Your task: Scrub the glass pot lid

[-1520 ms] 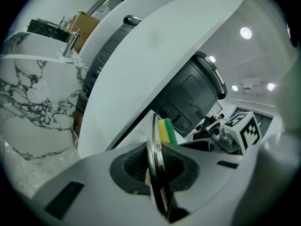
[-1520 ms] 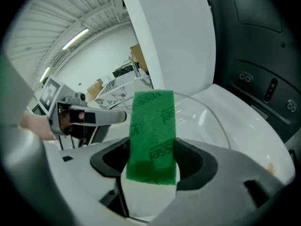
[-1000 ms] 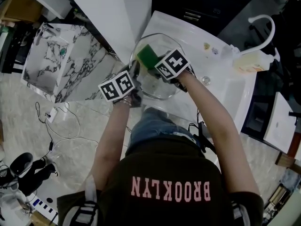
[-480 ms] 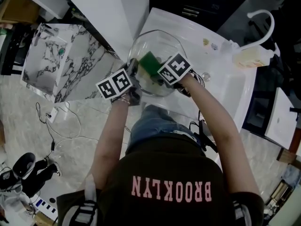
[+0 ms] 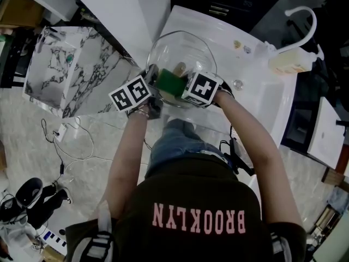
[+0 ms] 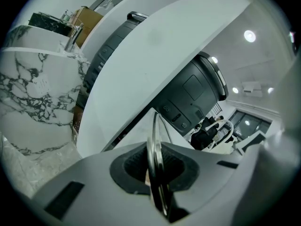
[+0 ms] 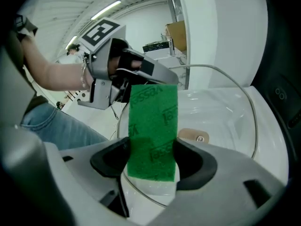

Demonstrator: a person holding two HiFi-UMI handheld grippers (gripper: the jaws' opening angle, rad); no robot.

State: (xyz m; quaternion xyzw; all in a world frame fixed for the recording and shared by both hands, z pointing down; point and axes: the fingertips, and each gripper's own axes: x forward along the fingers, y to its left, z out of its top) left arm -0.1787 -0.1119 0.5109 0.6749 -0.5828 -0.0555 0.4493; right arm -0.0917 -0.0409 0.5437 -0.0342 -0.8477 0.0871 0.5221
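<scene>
The left tongs (image 6: 155,166) clamp the glass lid's (image 5: 180,51) rim. The right tongs (image 7: 153,161) pinch a green pad (image 7: 153,121) at the glass. Scrubbing seems underway, not finished.

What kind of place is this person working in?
Probably a kitchen washing-up spot: a white sink with a curved white tap, a pale yellowish bottle beside it, and a round glass pot lid.
</scene>
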